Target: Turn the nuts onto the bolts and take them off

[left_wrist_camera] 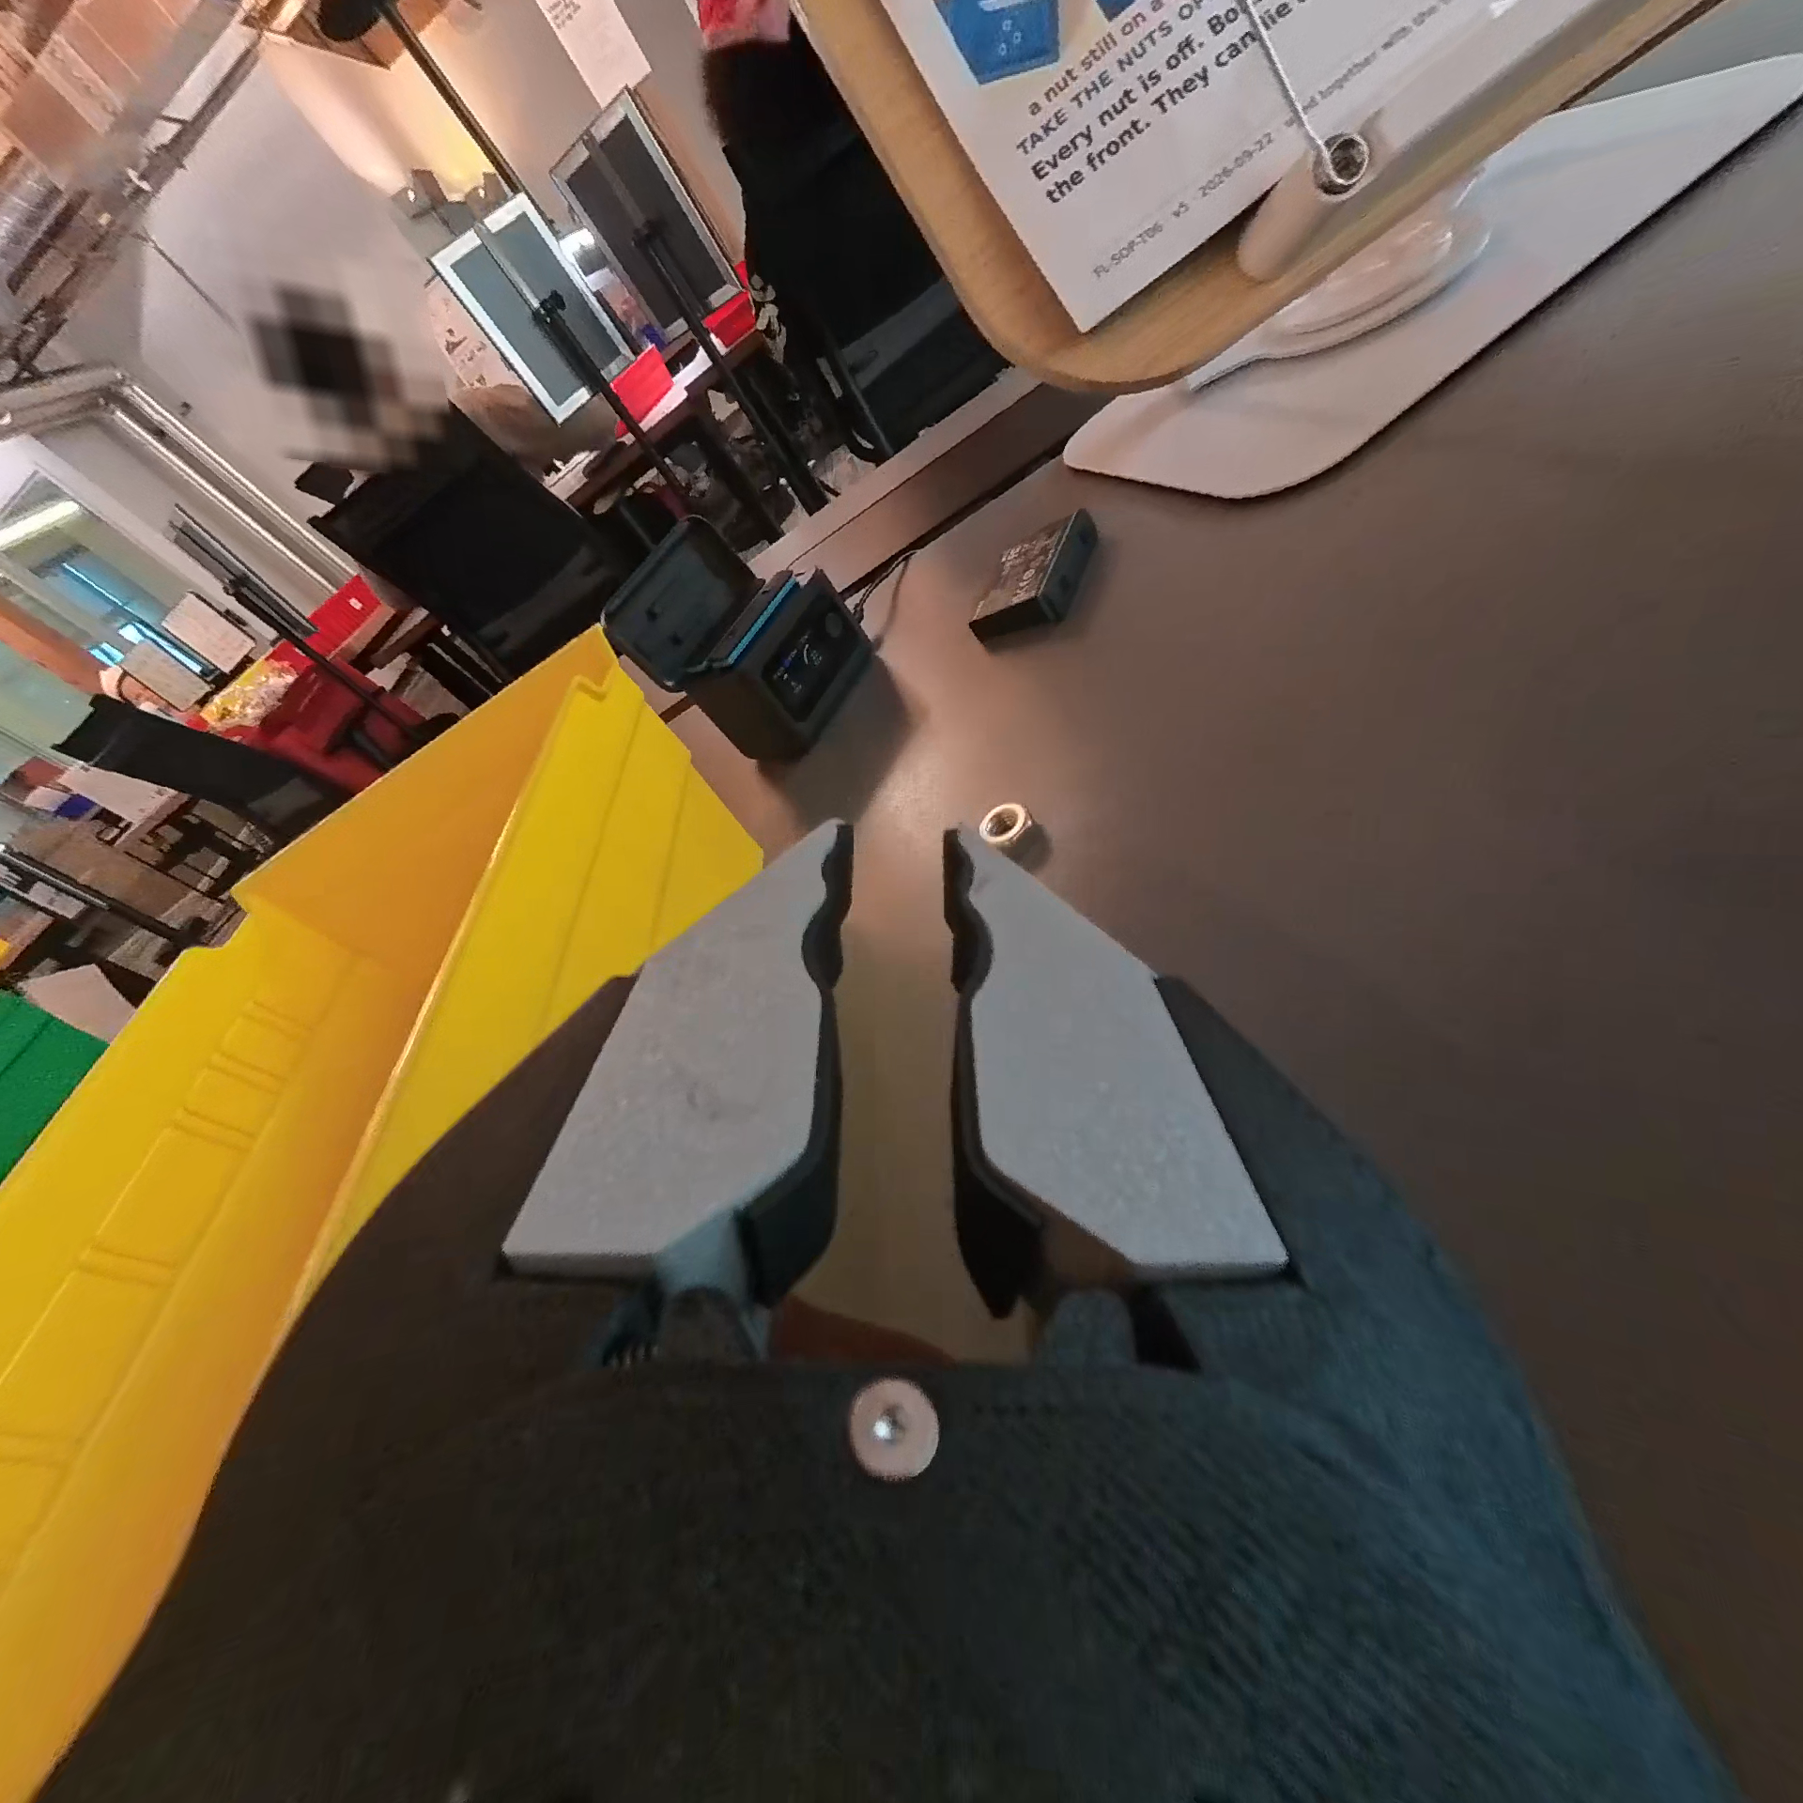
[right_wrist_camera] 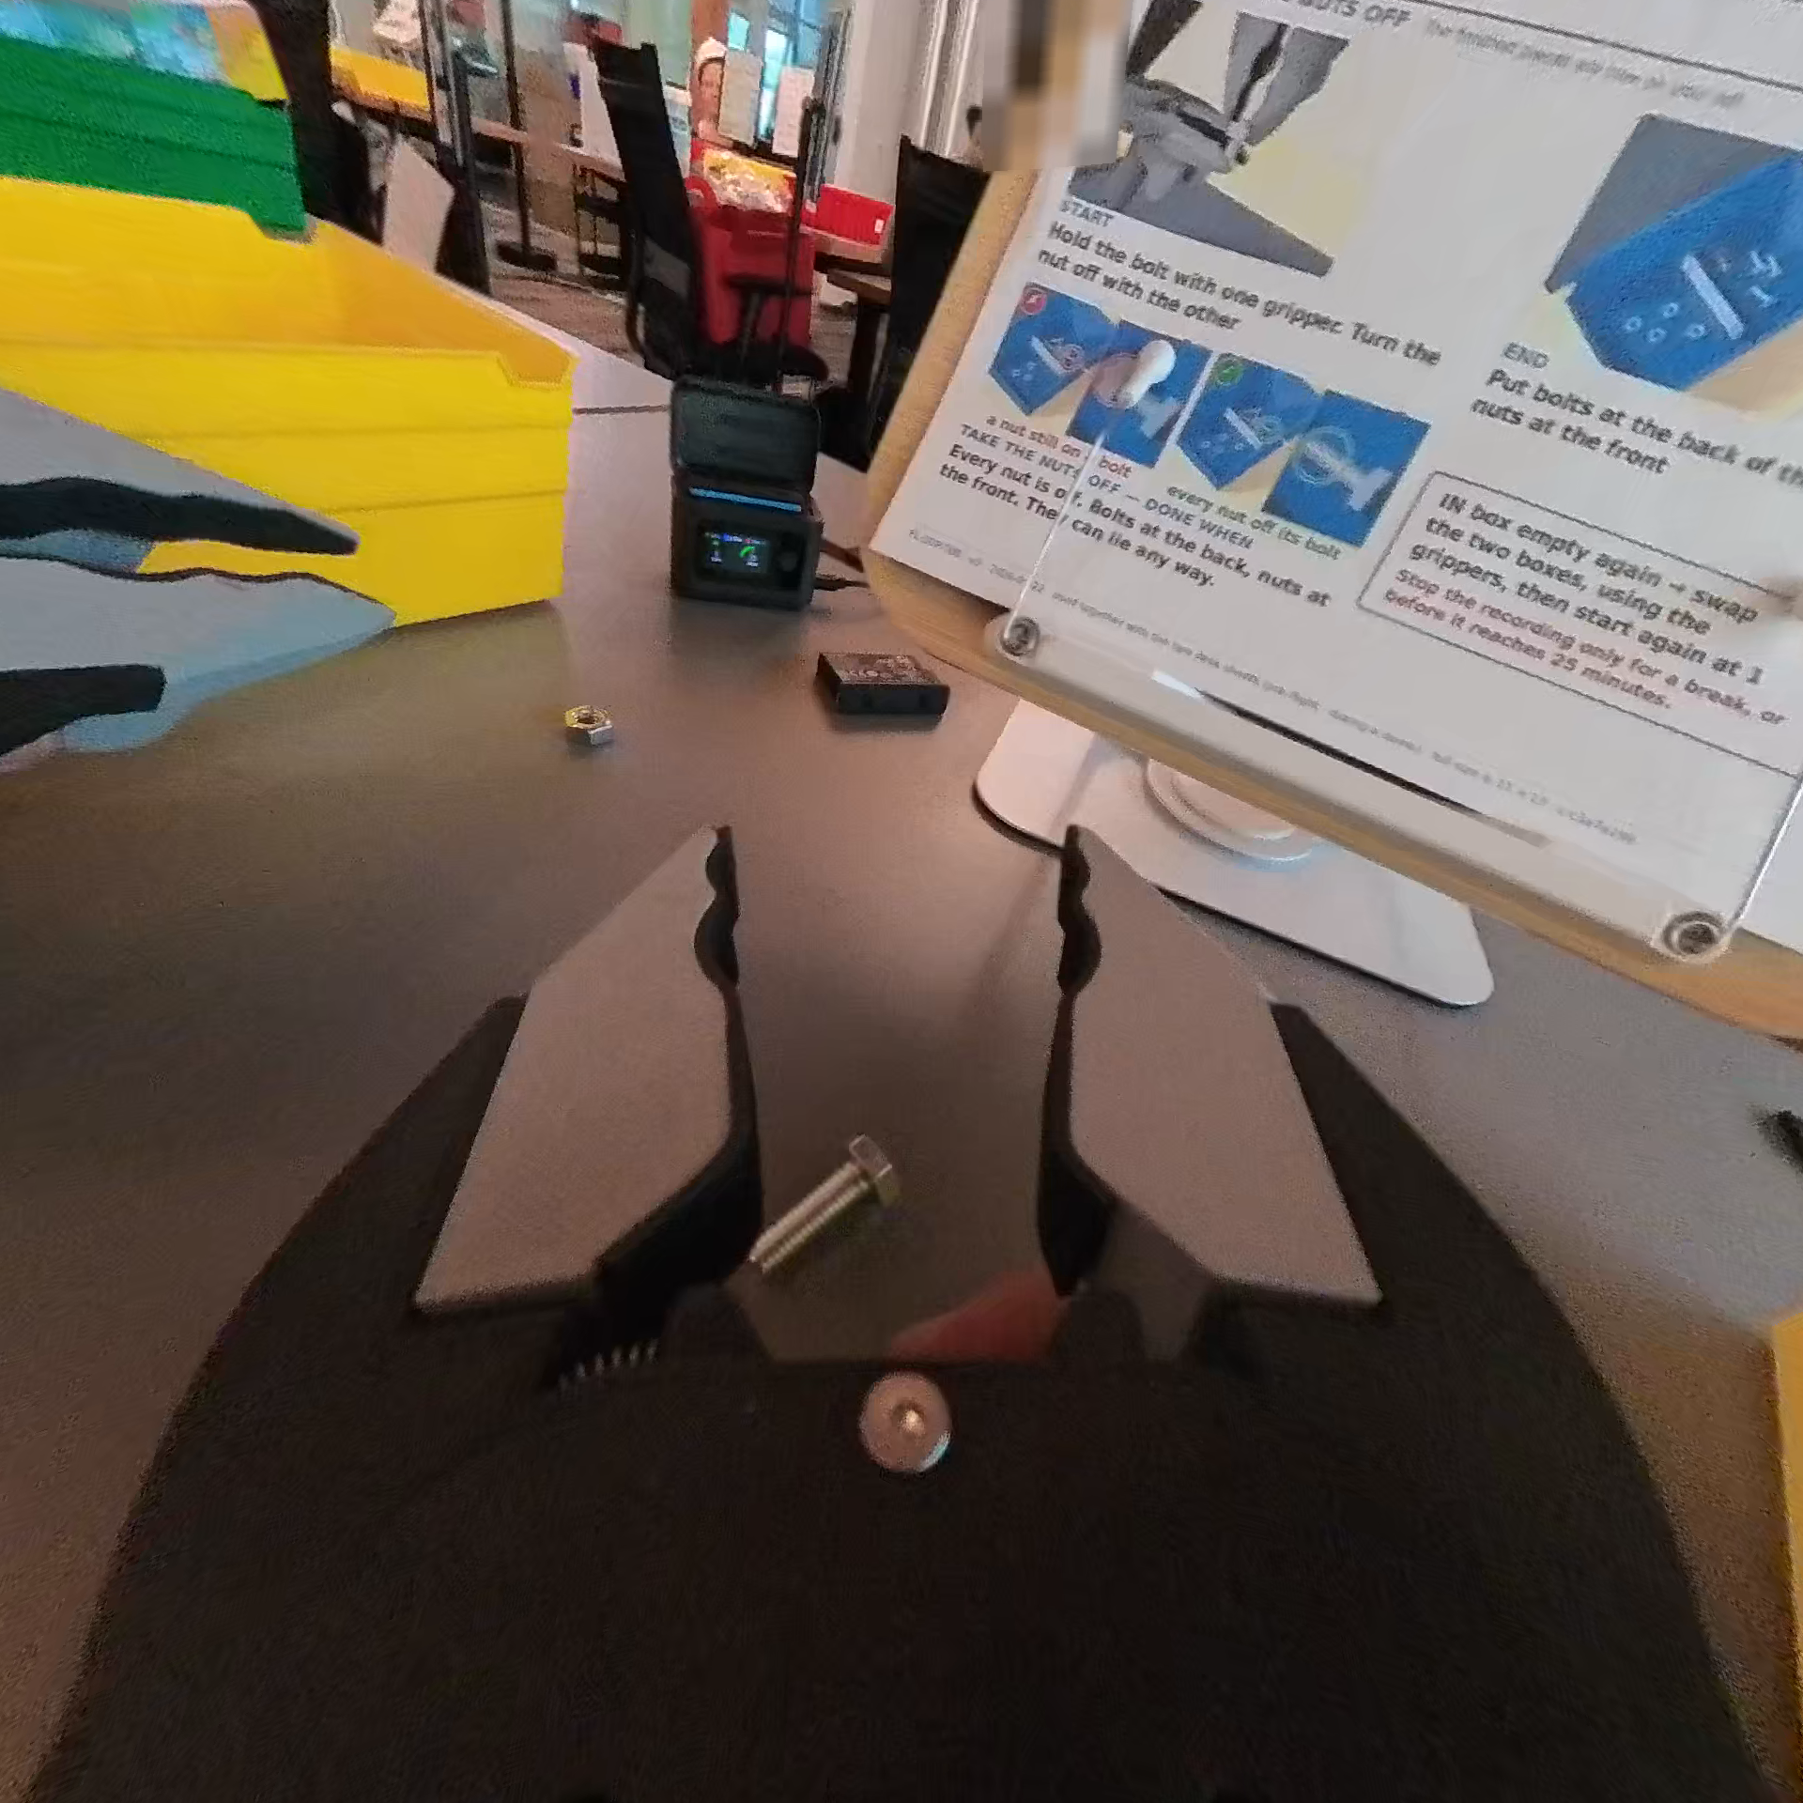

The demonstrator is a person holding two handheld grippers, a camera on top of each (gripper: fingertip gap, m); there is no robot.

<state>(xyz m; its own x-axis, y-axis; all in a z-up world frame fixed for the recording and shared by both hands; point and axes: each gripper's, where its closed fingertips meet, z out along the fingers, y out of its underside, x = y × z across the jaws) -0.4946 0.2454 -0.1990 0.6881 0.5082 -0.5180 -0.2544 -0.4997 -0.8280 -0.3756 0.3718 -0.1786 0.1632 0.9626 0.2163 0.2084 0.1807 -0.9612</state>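
Left wrist view, left to right: yellow bin (left_wrist_camera: 322,985), smooth moulded plastic, ribbed wall, filling the left edge. Left gripper (left_wrist_camera: 898,839), 2 grey matte fingers with scalloped inner edges on a black textured body, parted by a narrow gap, holding nothing. Nut (left_wrist_camera: 1009,825), hexagonal bright metal, flat on the dark table (left_wrist_camera: 1415,878), just beside the right fingertip.

Right wrist view: right gripper (right_wrist_camera: 898,839), spread wide, empty. Bolt (right_wrist_camera: 829,1220), threaded steel, hex head, lying on the table low between the fingers, touching neither. Instruction sheet (right_wrist_camera: 1366,410), printed, on a wooden stand, upper right; wording not recorded.
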